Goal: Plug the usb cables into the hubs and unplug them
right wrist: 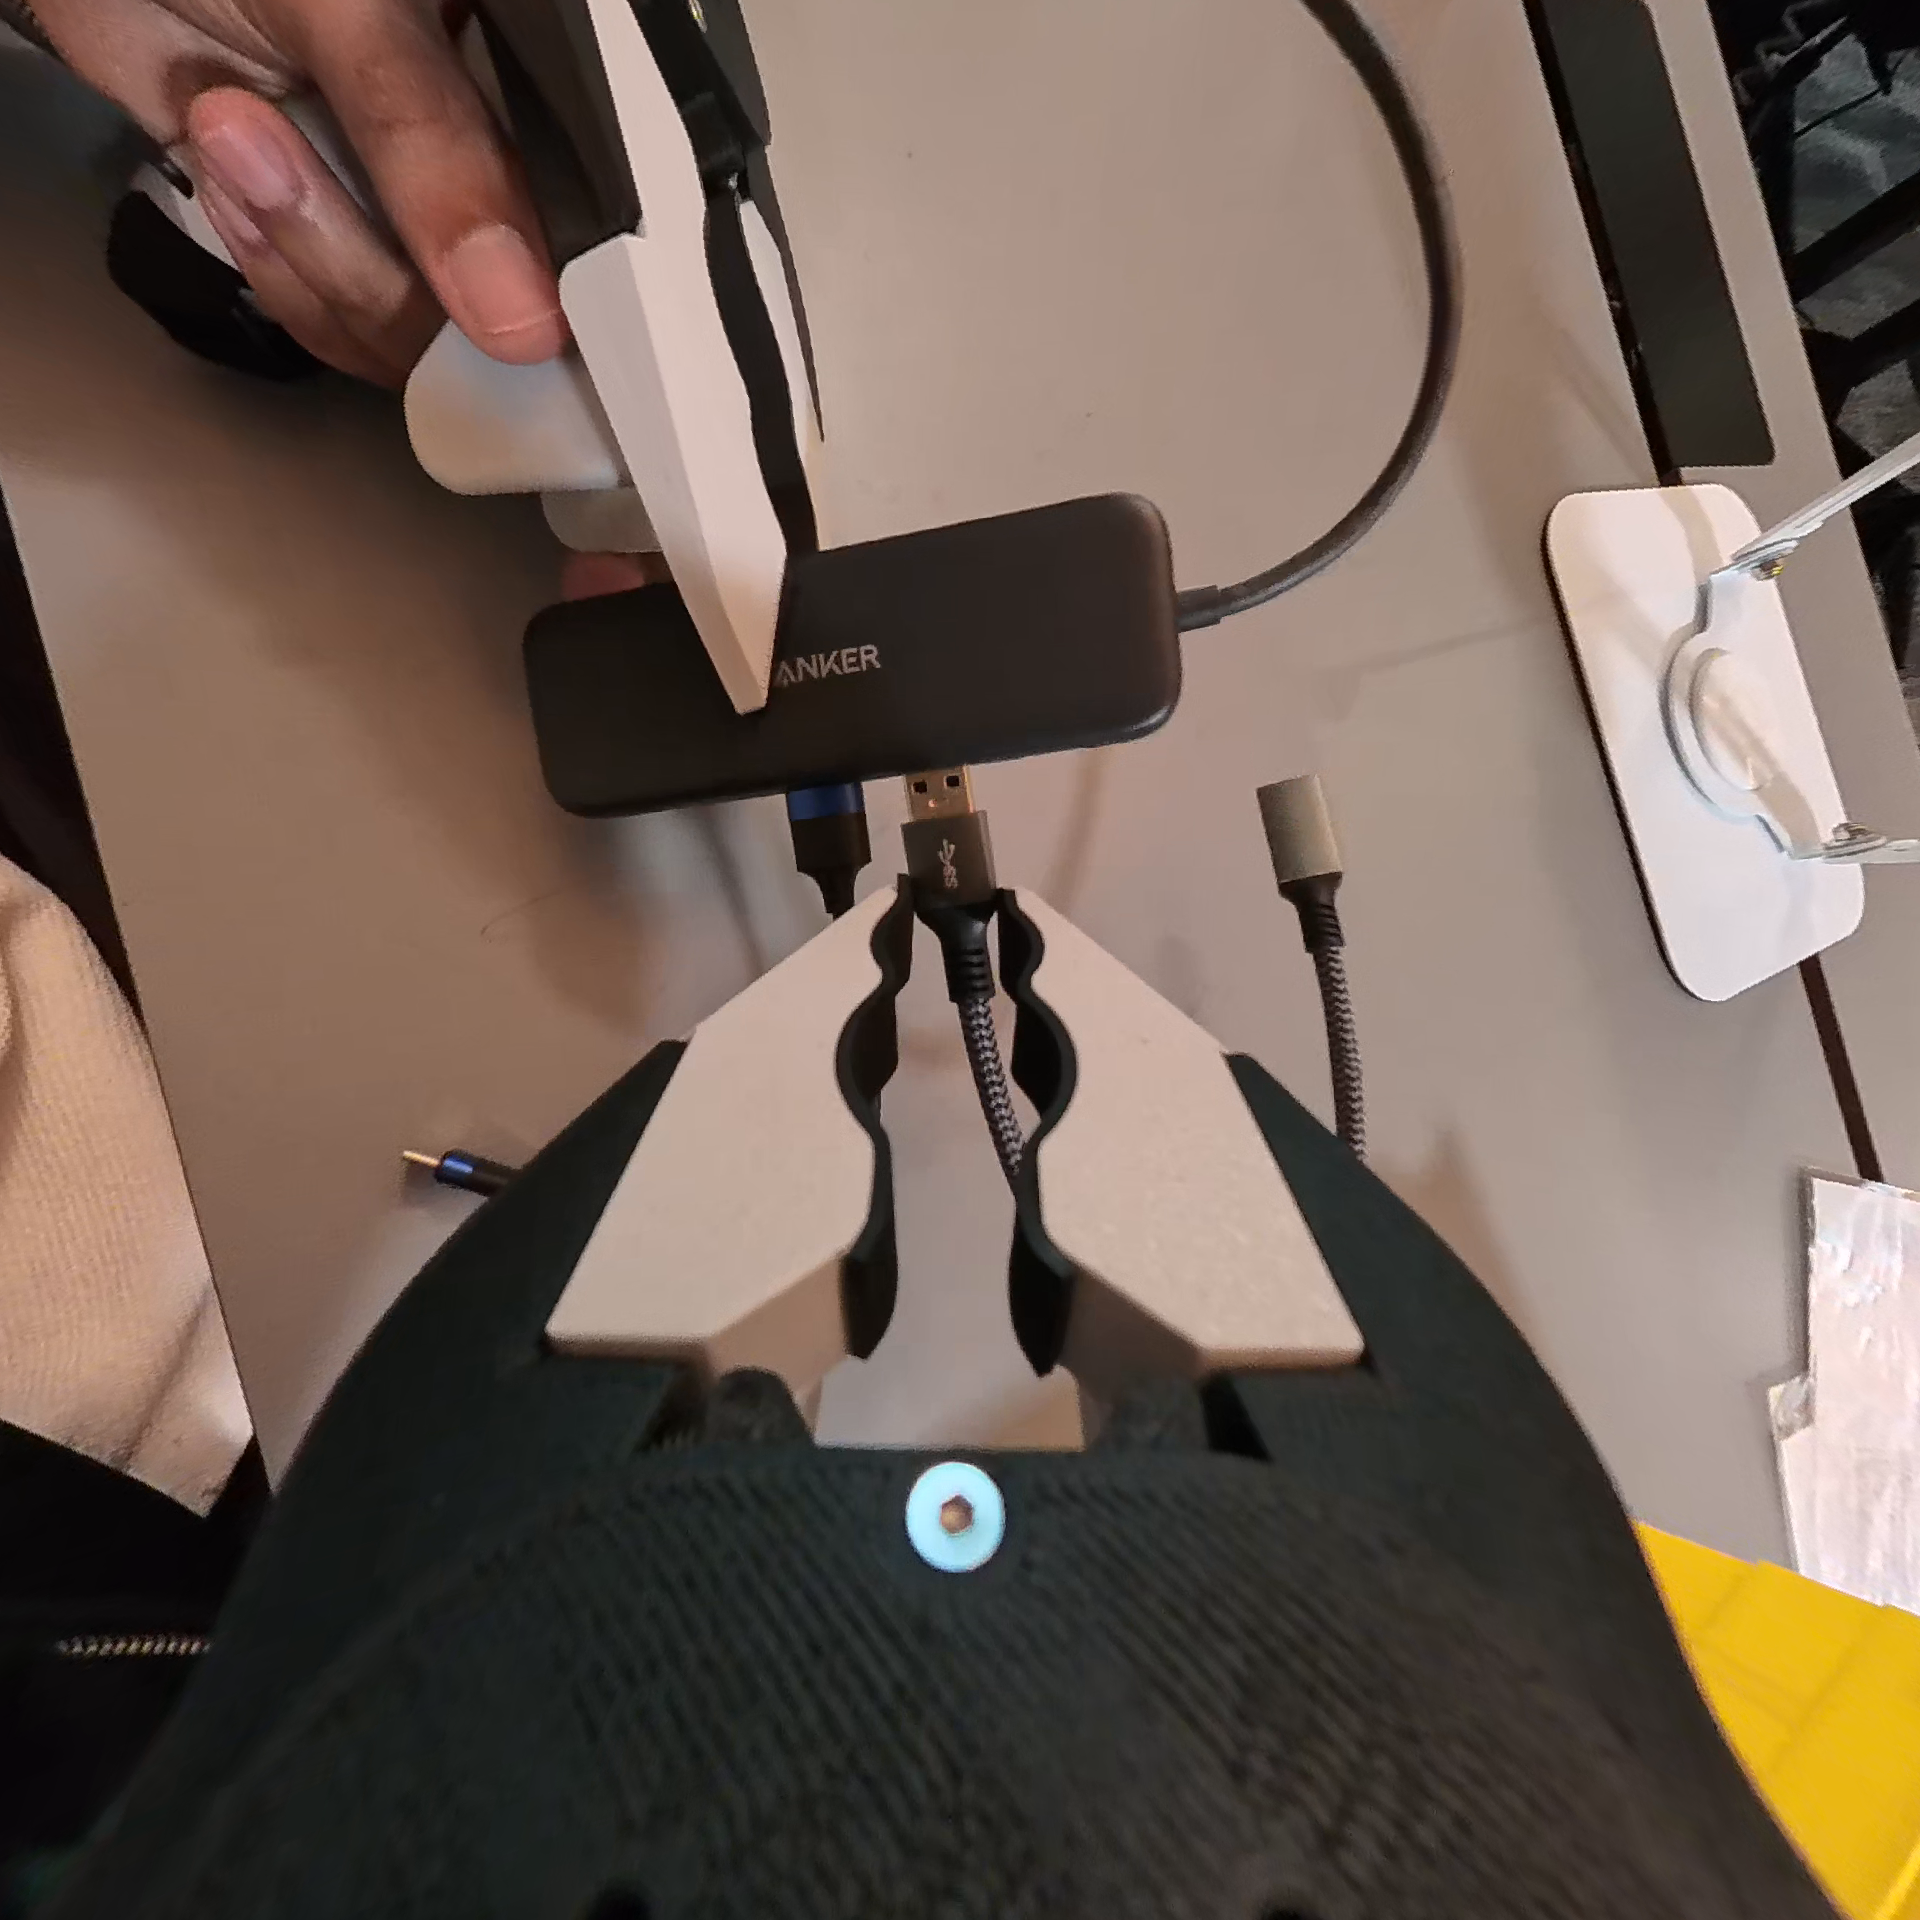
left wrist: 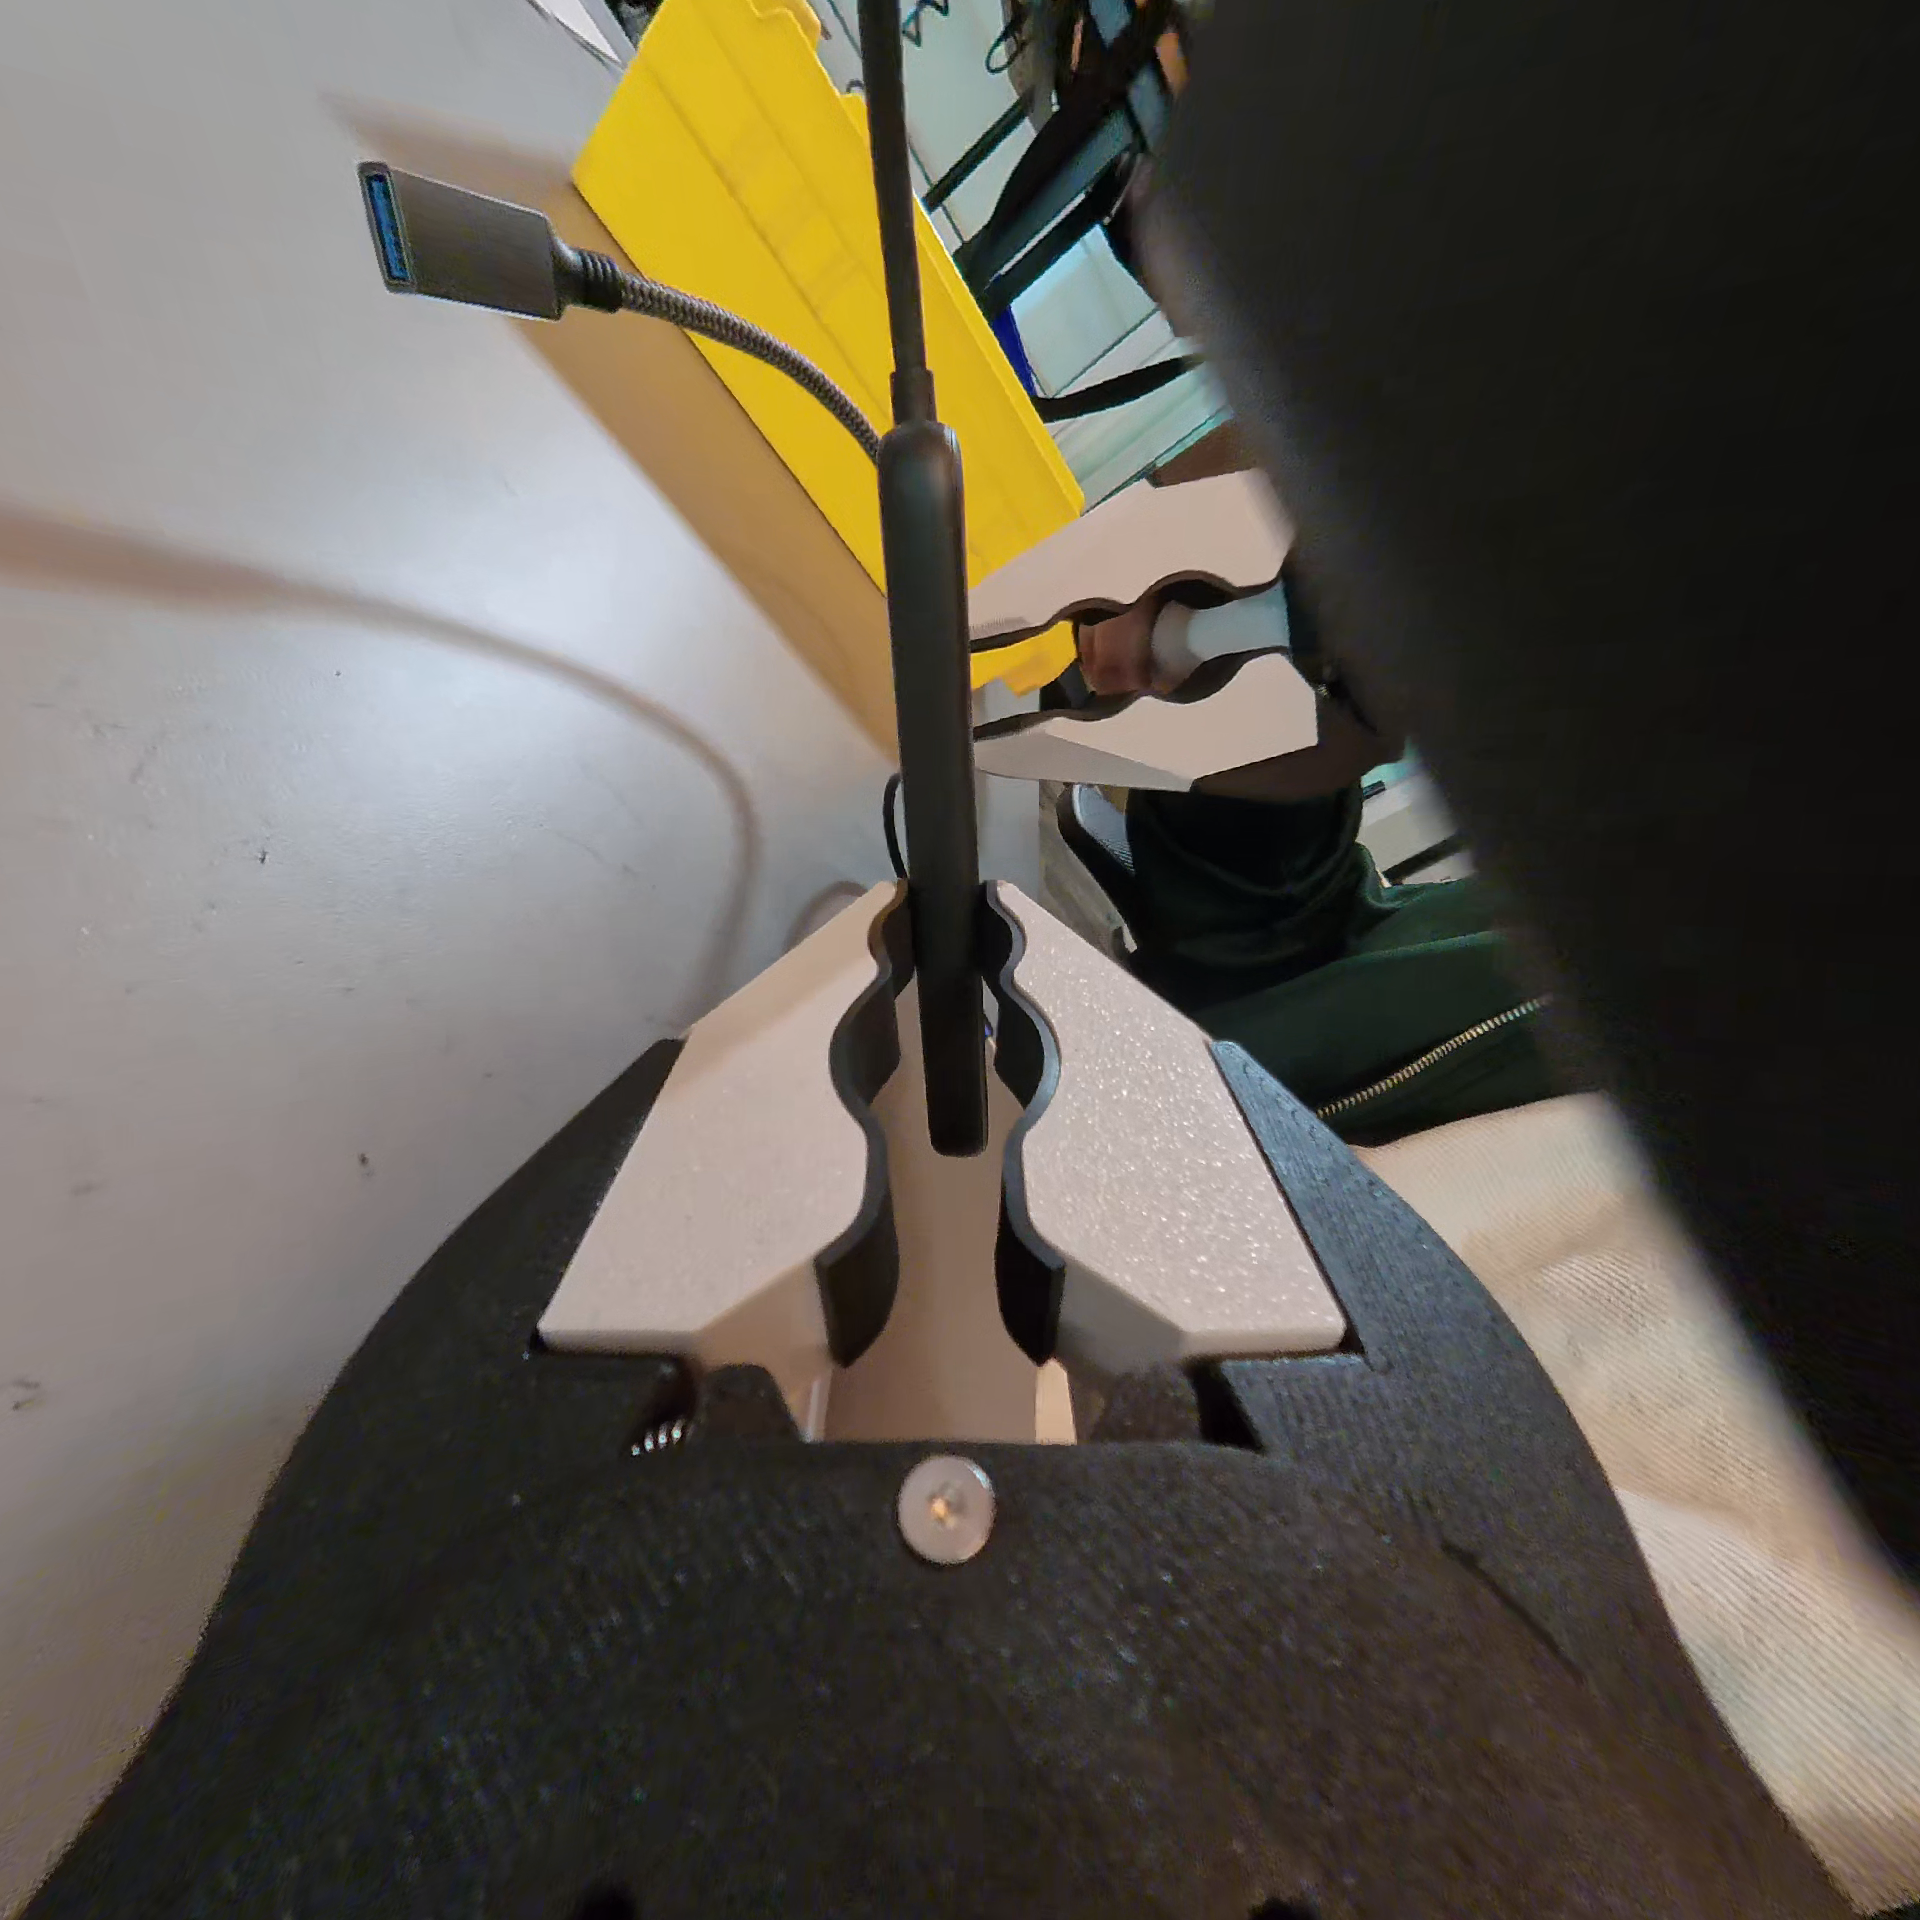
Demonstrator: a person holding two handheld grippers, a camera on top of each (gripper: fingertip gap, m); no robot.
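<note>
In the right wrist view, the right gripper [right wrist: 948, 894] has its pale fingers [right wrist: 1122, 1122] clenched on the black strain relief of a grey braided usb cable [right wrist: 982, 1039] at frame centre. Its grey metal plug [right wrist: 940, 821] points up, its tip touching or just short of the lower edge of the flat black rectangular hub [right wrist: 987, 644], which lies across the middle of the frame above the pale surface [right wrist: 1195, 312]. A blue-collared black plug [right wrist: 826, 821] sits in the hub just left of it. A second grey braided connector [right wrist: 1297, 831] lies to the right. The left gripper [right wrist: 748, 644] comes down from the upper left, clamped on the hub. In the left wrist view, the left gripper [left wrist: 943, 904] grasps the hub [left wrist: 935, 727] edge-on at centre.
</note>
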